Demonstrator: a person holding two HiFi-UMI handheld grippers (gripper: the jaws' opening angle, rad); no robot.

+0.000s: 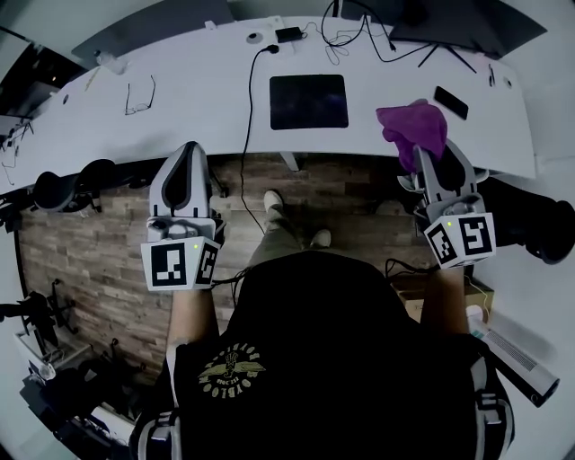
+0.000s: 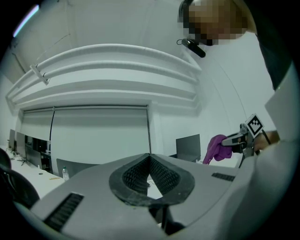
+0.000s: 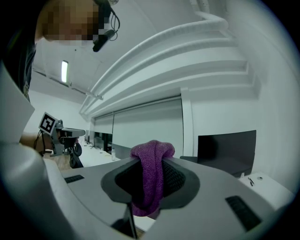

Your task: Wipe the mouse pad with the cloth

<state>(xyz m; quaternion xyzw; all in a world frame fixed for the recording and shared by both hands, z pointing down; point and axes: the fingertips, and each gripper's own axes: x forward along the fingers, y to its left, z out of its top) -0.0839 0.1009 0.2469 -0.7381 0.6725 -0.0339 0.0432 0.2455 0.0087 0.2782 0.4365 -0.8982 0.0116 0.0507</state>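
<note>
A dark mouse pad (image 1: 308, 101) lies flat on the white desk (image 1: 198, 90), near its middle. My right gripper (image 1: 429, 154) is shut on a purple cloth (image 1: 413, 128) and holds it up over the desk's near edge, right of the pad. In the right gripper view the purple cloth (image 3: 151, 178) is pinched between the jaws and bulges above them. My left gripper (image 1: 190, 158) is shut and holds nothing, raised in front of the desk's near edge, left of the pad. In the left gripper view the left gripper (image 2: 149, 178) has its pads together, and the purple cloth (image 2: 215, 147) shows at right.
On the desk are a pair of glasses (image 1: 139, 97) at left, a black phone (image 1: 450, 101) at right, and cables with a small adapter (image 1: 288, 35) behind the pad. Monitors (image 1: 454, 27) stand at the back. Black chairs (image 1: 67, 184) flank me on the wooden floor.
</note>
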